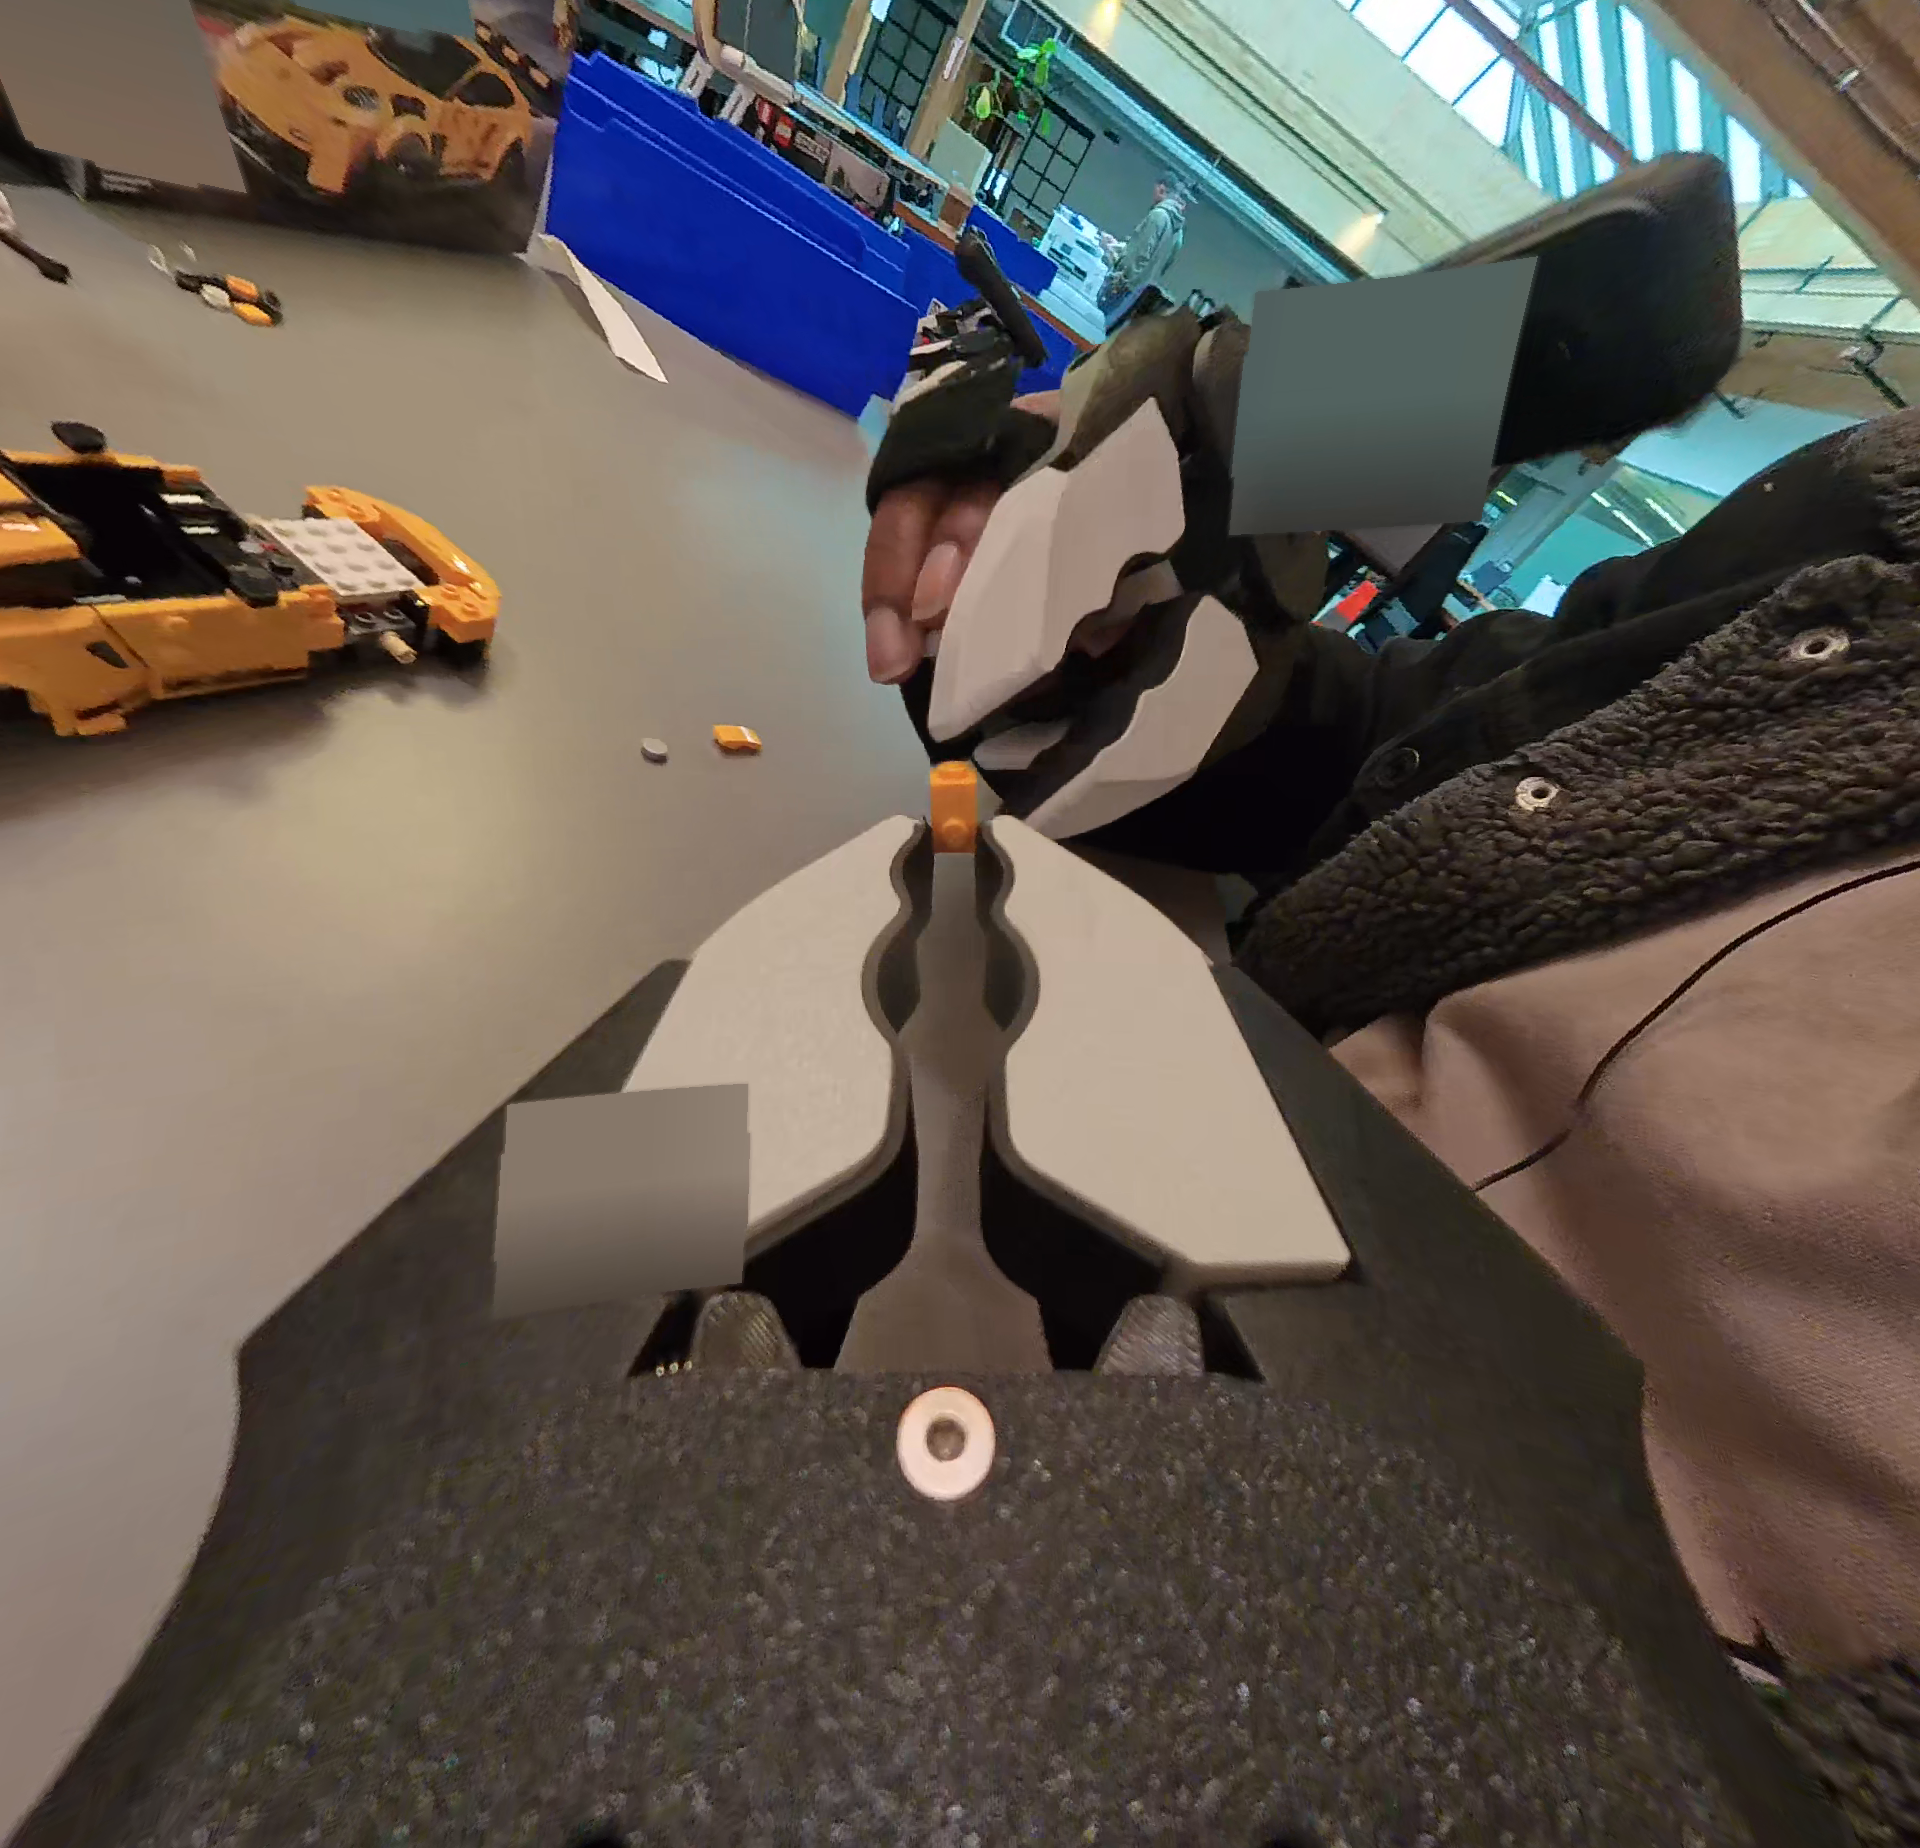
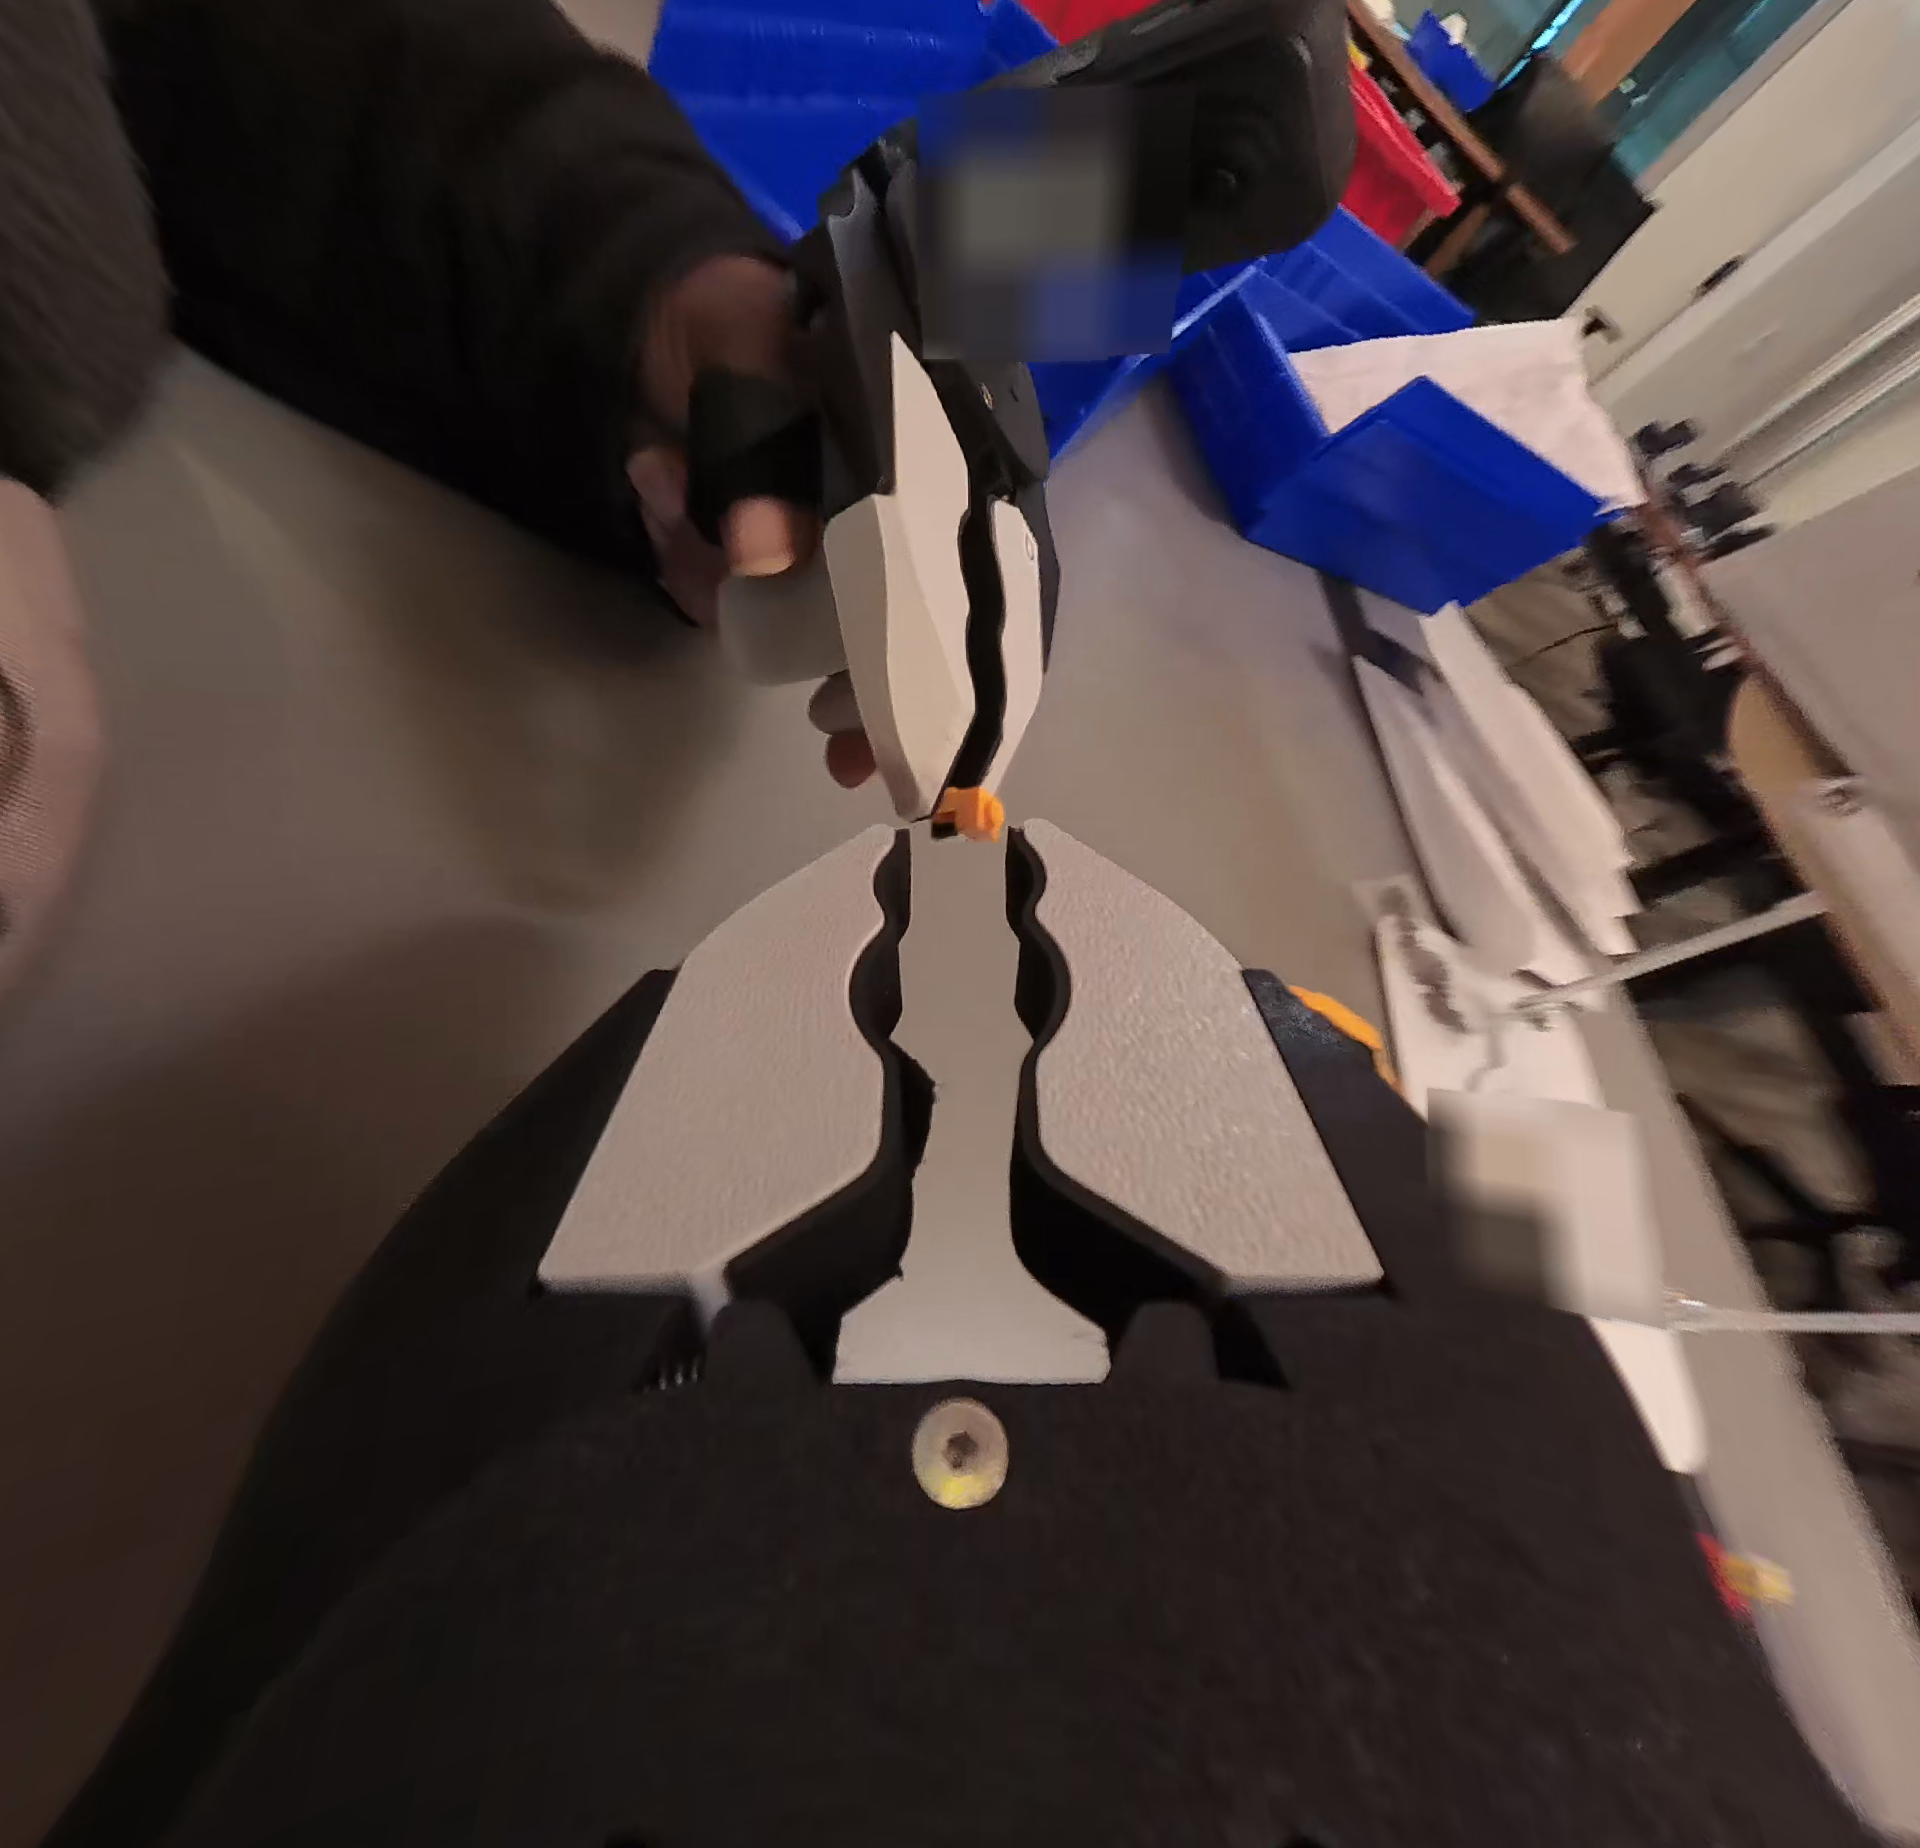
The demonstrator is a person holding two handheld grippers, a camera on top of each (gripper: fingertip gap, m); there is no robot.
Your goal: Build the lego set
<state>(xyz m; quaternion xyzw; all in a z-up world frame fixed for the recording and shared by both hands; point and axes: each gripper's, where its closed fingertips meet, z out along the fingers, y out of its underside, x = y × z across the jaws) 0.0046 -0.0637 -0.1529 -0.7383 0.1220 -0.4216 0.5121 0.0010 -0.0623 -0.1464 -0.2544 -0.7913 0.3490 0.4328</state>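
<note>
Spread across the frame: a grey table (image 1: pixel 623 572), carrying at its far edge a stack of blue bins (image 1: pixel 717 229) and a printed set box (image 1: pixel 364 125) showing an orange car. Parked at the table's left side, well apart from both tools: a half-built orange lego car (image 1: pixel 208 583), roof off, black interior and a grey studded plate exposed. Raised above the table near its front edge: the left gripper (image 1: pixel 953 842), narrowed to a slim gap and pinching a small orange brick (image 1: pixel 952 806) at the very fingertips, stud side protruding. Poised tip to tip just opposite: the right gripper (image 2: pixel 961 837), slightly parted, fingertips flanking the same brick (image 2: pixel 968 814) from the other side; whether touching it, cannot tell. Wrapped around the right gripper's handle: a hand (image 1: pixel 925 551) in a dark sleeve. Lying loose on the table between car and grippers: a small orange piece (image 1: pixel 737 739) and, just beside it, a grey round piece (image 1: pixel 654 750).
</note>
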